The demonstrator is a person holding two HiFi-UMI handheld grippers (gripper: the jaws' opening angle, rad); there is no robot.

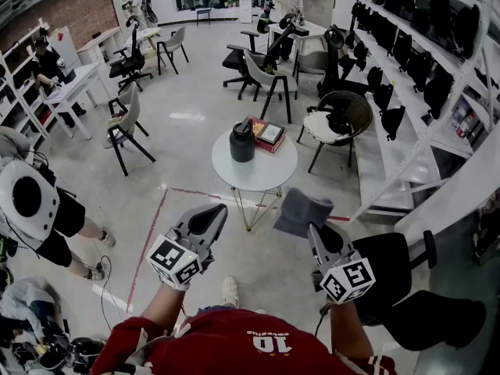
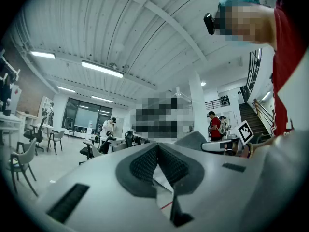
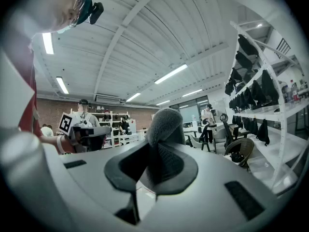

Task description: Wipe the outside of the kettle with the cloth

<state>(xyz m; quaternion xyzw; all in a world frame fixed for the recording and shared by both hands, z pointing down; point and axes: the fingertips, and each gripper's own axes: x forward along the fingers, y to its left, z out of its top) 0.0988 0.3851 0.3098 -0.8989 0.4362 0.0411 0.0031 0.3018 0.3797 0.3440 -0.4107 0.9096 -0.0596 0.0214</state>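
R gripper [image 1: 315, 231] jaws pinching grey fuzzy cloth [image 1: 302, 211], holding it up off the floor | L gripper [image 1: 211, 214] jaws pressing together, nothing btwn | black cylindrical kettle [image 1: 242, 141] standing on round white surface [image 1: 269, 174], well ahead of both jaws, not touching cloth | red box [image 1: 268, 134] sitting just beside kettle
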